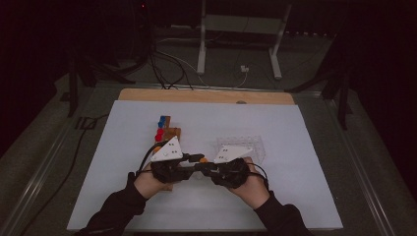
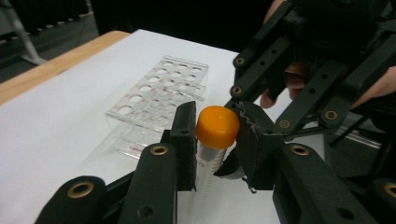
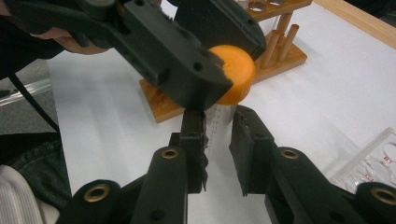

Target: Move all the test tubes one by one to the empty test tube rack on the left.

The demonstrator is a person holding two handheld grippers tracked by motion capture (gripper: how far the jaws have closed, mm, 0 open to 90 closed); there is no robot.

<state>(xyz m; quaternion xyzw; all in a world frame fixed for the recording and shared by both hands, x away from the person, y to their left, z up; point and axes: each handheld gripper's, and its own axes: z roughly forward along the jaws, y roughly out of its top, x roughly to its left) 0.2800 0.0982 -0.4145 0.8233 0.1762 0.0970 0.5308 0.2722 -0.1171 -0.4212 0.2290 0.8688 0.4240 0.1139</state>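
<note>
Left gripper [image 2: 215, 140] is clamped on the orange cap [image 2: 217, 126] of my tube [image 3: 217, 122]; right gripper [image 3: 218, 144] jaws bracket the tube body, contact unclear, between wooden rack [image 3: 275, 56] and clear rack [image 2: 161, 100].

The two grippers, left gripper [image 1: 189, 164] and right gripper [image 1: 206, 169], meet nose to nose around a capped tube [image 2: 216, 128], closing the gap between them. Just beyond the tube on the left stands a wooden rack [image 1: 169, 133], on the right a clear rack [image 1: 248, 145]. The white mat [image 1: 275, 196] nearer the person than the tube lies open.
</note>
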